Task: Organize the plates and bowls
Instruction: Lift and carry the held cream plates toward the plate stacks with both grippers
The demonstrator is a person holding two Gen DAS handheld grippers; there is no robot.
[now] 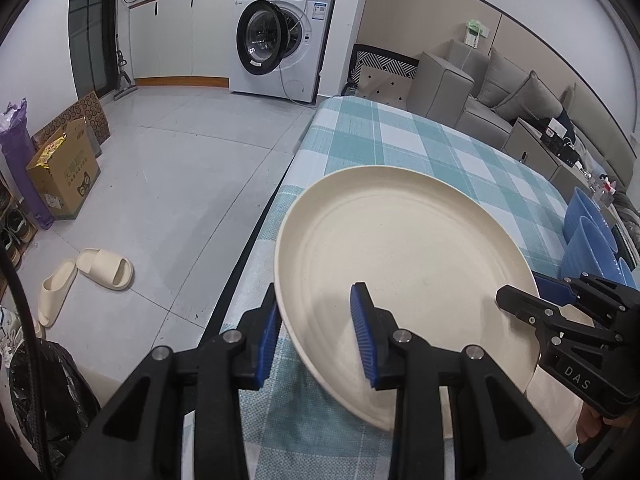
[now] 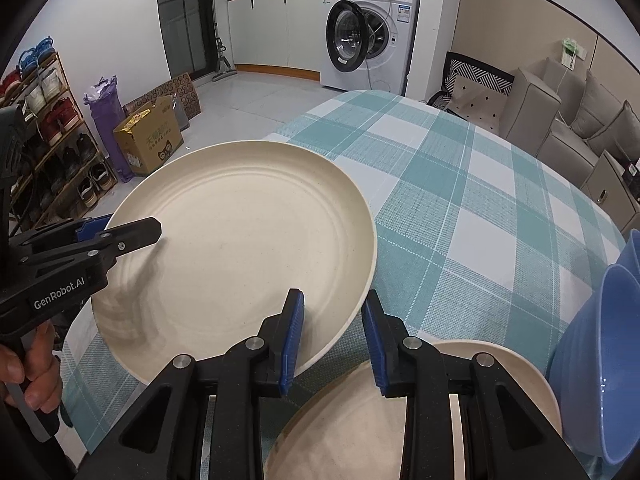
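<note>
A large cream plate (image 1: 404,256) (image 2: 236,248) hangs tilted above the checked tablecloth, held by both grippers at opposite rims. My left gripper (image 1: 318,332) is shut on the plate's near left rim, one blue pad under it and one on top. My right gripper (image 2: 334,340) is shut on the near right rim in the same way. Each gripper also shows in the other's view, the right gripper (image 1: 520,304) at the plate's right edge and the left gripper (image 2: 132,236) at its left edge. A second cream plate (image 2: 352,420) lies on the table below my right gripper.
Several stacked blue bowls (image 2: 600,340) (image 1: 588,240) stand at the table's right edge. The teal checked table (image 2: 460,200) stretches ahead. On the floor to the left are slippers (image 1: 88,276), a cardboard box (image 1: 64,176) and a shoe rack (image 2: 52,132). A washing machine (image 1: 276,36) and a sofa (image 1: 500,96) stand beyond.
</note>
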